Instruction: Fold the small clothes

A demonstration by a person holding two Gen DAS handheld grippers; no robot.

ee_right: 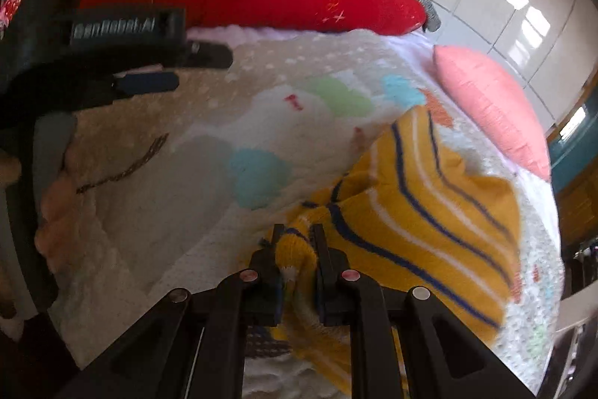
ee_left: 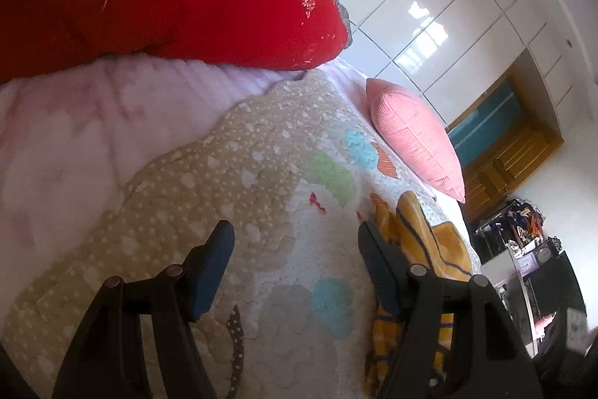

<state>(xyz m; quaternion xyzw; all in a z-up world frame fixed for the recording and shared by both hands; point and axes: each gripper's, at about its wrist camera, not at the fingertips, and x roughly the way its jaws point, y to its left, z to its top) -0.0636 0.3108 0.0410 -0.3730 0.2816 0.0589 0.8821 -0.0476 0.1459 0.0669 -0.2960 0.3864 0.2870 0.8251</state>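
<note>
A fold of the yellow striped knit garment, which lies bunched on the quilted bedspread near the pink pillow, is pinched between the nearly closed fingers of the right gripper. The left gripper is held spread and empty above the bedspread, just beside the garment's edge. Since only a small bunch of loose knit appears to be caught, it is judged that the fabric could slip free or be dragged into a crumpled heap if lifted before the left gripper is closed on another edge.
</note>
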